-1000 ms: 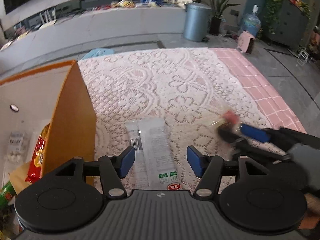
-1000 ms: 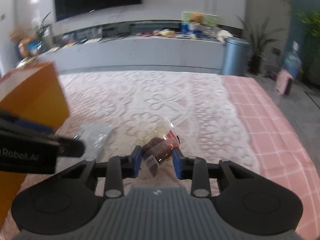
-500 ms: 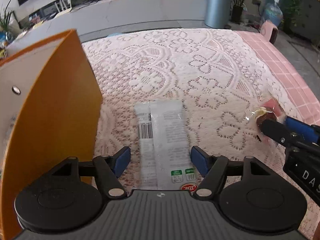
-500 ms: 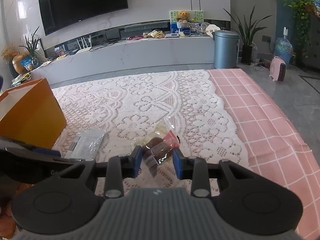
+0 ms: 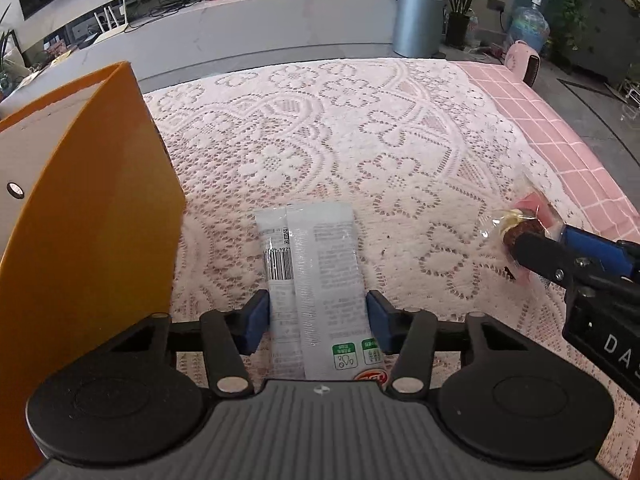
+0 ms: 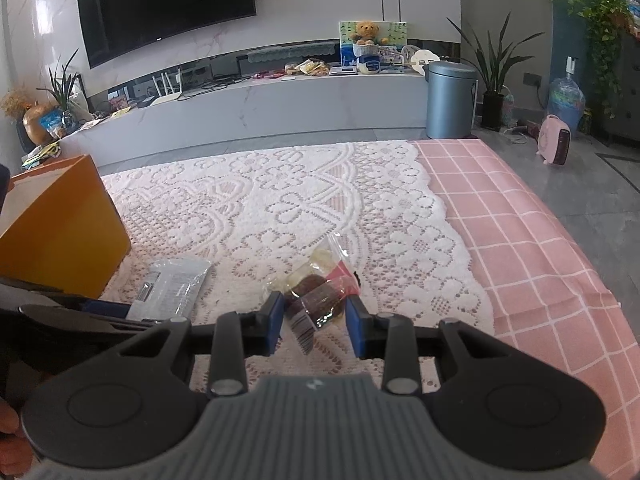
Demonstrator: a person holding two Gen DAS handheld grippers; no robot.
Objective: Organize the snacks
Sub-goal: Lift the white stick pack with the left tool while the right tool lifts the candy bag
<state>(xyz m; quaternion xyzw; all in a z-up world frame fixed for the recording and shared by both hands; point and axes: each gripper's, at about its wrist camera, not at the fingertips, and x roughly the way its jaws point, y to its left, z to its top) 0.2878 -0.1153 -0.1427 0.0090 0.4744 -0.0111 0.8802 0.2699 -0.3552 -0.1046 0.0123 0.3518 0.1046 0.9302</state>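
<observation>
Living room backdrop: TV (image 6: pixel 164 4), grey bin (image 6: pixel 451 98). White lace cloth (image 5: pixel 340 140) over pink check cloth (image 6: pixel 520 240). Left gripper (image 5: pixel 318 322) closing around white snack packet (image 5: pixel 316 280), beside orange box (image 5: pixel 92 220). Right gripper (image 6: pixel 314 322) pinches brown snack bag (image 6: pixel 316 300).

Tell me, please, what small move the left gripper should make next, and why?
Probably finish closing, then lift. The left gripper is closing, with the white packet lying flat on the lace cloth between its pads, which appear at the packet's edges. The orange box stands just beside it, and the right gripper already holds a brown snack.
</observation>
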